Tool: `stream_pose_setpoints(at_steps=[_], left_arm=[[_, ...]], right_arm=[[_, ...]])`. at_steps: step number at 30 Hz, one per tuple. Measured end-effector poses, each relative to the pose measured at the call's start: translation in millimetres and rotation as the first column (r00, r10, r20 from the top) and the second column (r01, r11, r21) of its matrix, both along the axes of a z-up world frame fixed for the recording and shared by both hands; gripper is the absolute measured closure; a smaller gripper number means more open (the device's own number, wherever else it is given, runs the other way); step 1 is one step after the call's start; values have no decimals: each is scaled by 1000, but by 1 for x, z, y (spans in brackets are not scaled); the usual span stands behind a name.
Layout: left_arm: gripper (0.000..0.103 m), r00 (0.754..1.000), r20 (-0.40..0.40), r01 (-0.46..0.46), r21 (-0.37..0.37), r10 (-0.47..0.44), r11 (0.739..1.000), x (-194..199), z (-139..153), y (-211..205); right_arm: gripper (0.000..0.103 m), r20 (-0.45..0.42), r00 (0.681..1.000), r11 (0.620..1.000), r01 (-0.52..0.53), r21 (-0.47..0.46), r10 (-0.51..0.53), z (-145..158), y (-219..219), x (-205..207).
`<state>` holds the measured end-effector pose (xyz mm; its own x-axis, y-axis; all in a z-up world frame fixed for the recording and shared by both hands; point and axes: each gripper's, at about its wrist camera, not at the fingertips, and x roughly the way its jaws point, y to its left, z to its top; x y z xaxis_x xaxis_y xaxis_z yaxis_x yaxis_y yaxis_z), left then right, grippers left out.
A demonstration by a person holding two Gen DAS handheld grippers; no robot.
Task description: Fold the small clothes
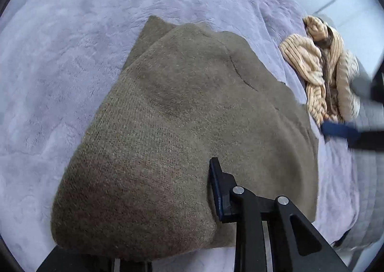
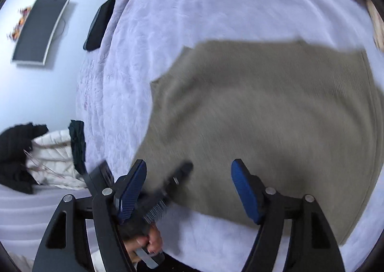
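Note:
A brown knit garment (image 1: pixel 182 108) lies folded over on the lavender blanket (image 1: pixel 72 55). My left gripper (image 1: pixel 192 176) is at its near edge, shut on a bulging fold of it. One blue-padded finger (image 1: pixel 217 188) presses the cloth from the right, and the other is hidden under the fold. My right gripper (image 2: pixel 189 166) hovers open above the garment (image 2: pixel 264 108), blue pads wide apart with nothing between them. It shows blurred at the left wrist view's right edge as the right gripper (image 1: pixel 340 130). In the right wrist view a hand (image 2: pixel 151 240) holds the left gripper (image 2: pixel 172 183).
A tan and cream striped garment (image 1: pixel 319 67) lies crumpled on the blanket beyond the brown one. Off the bed's edge are a black object (image 2: pixel 100 24), a dark flat panel (image 2: pixel 38 31), a dark cloth (image 2: pixel 78 144) and a white quilted item (image 2: pixel 50 159).

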<state>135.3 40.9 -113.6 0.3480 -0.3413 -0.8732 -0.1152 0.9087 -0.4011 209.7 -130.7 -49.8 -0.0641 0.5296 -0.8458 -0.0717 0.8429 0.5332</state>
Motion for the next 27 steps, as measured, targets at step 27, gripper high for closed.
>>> stream_pose_setpoints(at_steps=[27], left_arm=[[74,947,152,234,280,-284,931,-24,12,-29]], right_arm=[[43,-350,791,570,-607,-554,502,-127,234,59]])
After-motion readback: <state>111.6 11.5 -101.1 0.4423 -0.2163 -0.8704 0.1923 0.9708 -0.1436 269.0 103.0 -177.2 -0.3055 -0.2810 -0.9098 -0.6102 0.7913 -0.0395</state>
